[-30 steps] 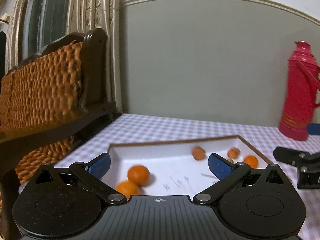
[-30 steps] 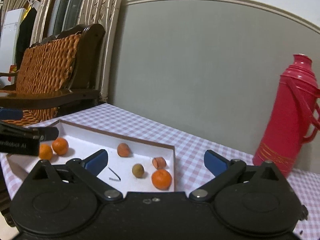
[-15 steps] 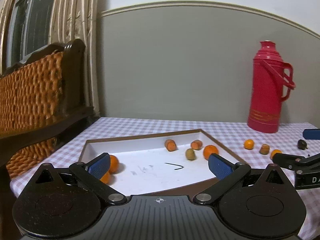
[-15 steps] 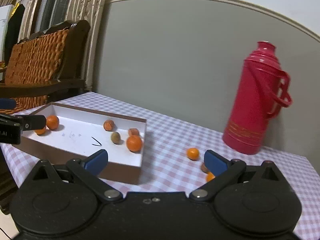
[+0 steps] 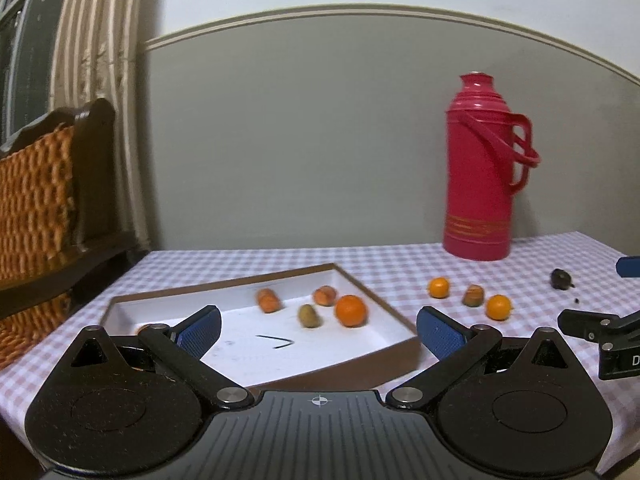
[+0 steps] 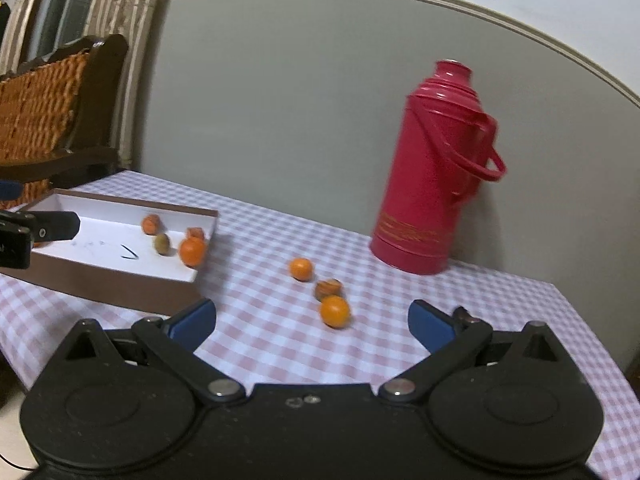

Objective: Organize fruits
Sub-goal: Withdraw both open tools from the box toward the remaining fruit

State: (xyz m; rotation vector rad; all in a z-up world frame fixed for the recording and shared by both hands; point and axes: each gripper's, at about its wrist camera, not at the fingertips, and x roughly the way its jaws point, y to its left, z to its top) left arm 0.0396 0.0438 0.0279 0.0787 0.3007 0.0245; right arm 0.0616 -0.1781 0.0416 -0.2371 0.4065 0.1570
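Both grippers' jaws gape wide, holding and touching nothing.

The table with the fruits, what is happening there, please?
A person holds two claws above a checked table and is sorting small fruits into a shallow box. The left claw and right claw are both open and empty. Several fruits already lie in the box, among them a larger orange. Three fruits are on the cloth outside it, near a red thermos. The right claw faces those three.
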